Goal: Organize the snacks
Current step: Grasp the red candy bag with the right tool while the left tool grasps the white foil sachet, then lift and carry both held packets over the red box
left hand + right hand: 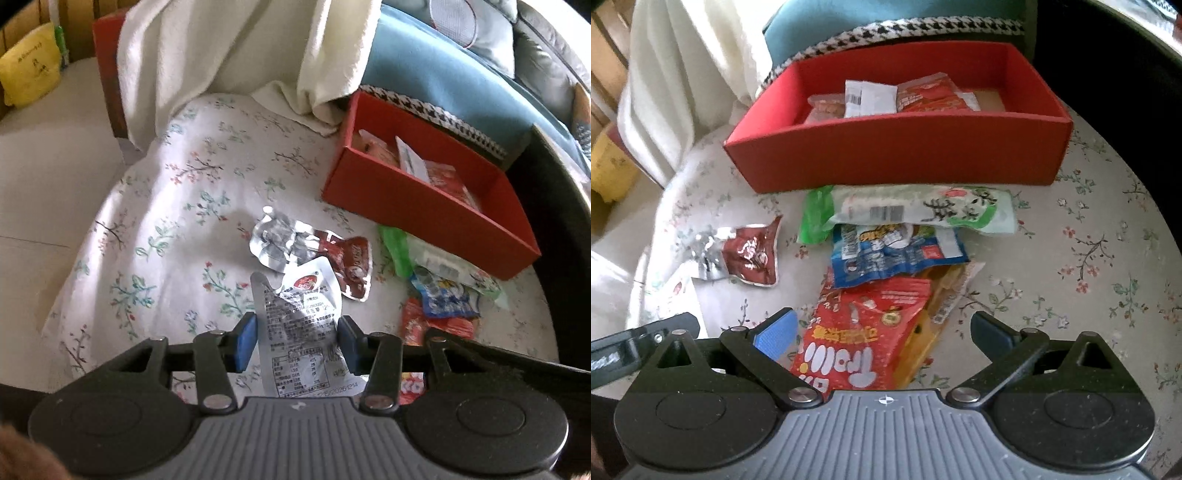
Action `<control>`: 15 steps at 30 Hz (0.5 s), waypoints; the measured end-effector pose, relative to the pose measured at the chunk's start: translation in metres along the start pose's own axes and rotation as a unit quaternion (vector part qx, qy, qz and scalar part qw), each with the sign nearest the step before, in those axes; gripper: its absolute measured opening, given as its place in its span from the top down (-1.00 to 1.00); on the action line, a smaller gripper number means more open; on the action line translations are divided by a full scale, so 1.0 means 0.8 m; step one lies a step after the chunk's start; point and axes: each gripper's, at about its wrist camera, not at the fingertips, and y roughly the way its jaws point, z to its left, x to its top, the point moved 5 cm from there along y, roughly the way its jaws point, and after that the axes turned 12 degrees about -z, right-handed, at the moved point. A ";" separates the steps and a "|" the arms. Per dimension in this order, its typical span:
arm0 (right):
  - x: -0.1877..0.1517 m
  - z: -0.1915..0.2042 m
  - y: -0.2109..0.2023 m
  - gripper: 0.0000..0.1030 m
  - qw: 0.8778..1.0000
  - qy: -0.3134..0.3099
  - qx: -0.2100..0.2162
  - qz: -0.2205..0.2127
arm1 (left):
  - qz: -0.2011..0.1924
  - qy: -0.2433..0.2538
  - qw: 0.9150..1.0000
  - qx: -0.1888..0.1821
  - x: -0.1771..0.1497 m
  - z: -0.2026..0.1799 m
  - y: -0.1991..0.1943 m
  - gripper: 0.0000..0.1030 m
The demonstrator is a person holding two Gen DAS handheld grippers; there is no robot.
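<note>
We've got the left gripper [297, 341] clamped on a silver snack packet [295, 325], w/ its blue pads [245, 341] pressing either edge; the packet stands crumpled up between them, printed back side facing the cam. Just beyond it on the floral cloth [166, 206] lies a dark red foil packet [347, 266], partly under a crinkled silver piece [277, 240].

To the far right we see the red box [424, 206], open-topped, w/ a few packets already inside; contents are hard to read from the left cam. In the right view the box [897, 155] sits far centre, holding a white-labelled packet [870, 98] and a red packet [931, 98].

Our right gripper [882, 334] is spread wide, nothing pinched. It hangs above a red gummy bag [864, 332]; we can't tell if it's touching. Beyond that: a blue packet [894, 254], then a long green-and-white packet [916, 210] just in front of the box's near wall. The dark red foil packet [750, 258] lies to the left, apart from that pile. A cream towel [229, 55] drapes at the far side.
</note>
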 end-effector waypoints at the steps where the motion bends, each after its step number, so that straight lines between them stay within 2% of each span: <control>1: -0.002 0.005 0.005 -0.97 1.000 0.001 -0.007 0.003 | 0.000 -0.002 1.000 -0.005 0.001 -0.001 -0.002 0.22; 3: -0.008 0.014 0.016 -0.97 1.000 -0.005 -0.024 0.010 | -0.002 -0.005 1.000 -0.012 0.003 0.000 -0.005 0.21; 6: -0.015 0.026 0.028 -0.90 0.997 -0.057 -0.056 0.005 | 0.004 -0.007 1.000 -0.021 0.004 0.001 -0.008 0.21; 8: -0.017 0.026 0.025 -0.81 0.996 -0.076 -0.050 0.002 | 0.011 -0.013 0.999 -0.029 0.003 0.004 -0.009 0.21; 10: -0.016 0.019 0.016 -0.45 0.996 -0.084 -0.042 0.008 | 0.012 -0.018 0.999 -0.040 0.004 0.005 -0.012 0.21; 15: -0.017 -0.012 -0.007 -0.36 0.996 -0.082 -0.031 0.023 | 0.010 -0.003 0.999 -0.047 0.004 -0.004 -0.013 0.21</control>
